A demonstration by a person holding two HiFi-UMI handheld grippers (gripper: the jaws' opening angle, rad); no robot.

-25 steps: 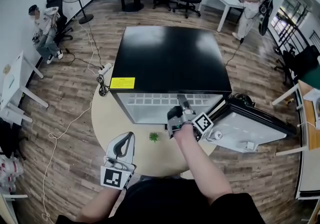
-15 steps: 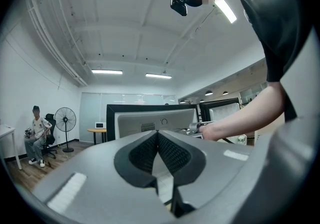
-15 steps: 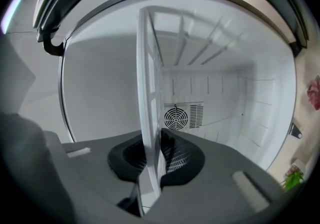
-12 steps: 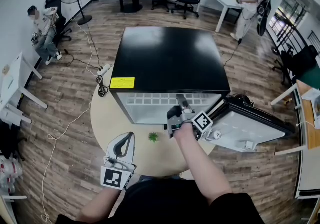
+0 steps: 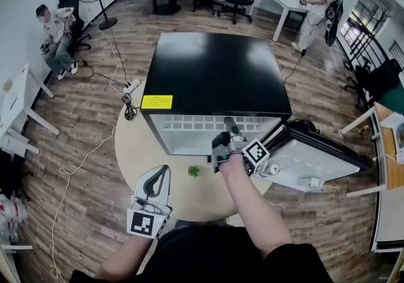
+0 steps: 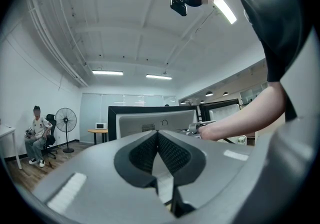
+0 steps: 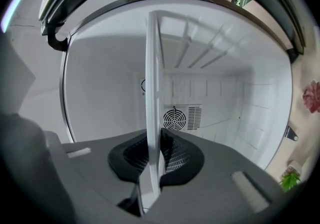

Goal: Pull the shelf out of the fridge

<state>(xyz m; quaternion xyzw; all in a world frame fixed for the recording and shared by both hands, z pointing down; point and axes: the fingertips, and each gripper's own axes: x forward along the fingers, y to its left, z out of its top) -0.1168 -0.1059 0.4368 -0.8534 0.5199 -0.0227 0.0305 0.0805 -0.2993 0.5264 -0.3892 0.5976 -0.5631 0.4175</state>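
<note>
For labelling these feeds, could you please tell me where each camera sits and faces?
Head view: on the person's head, facing steeply down at fridge; both arms show.
Left gripper view: on left hand-held gripper, tilted towards fridge and ceiling; right arm shows.
Right gripper view: on right hand-held gripper, facing into fridge, clamping the shelf.
All share the fridge.

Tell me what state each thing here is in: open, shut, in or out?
Fridge door: swung open.
Shelf: inside the fridge, front edge clamped.
Right gripper: shut on the shelf.
Left gripper: shut, empty.
</note>
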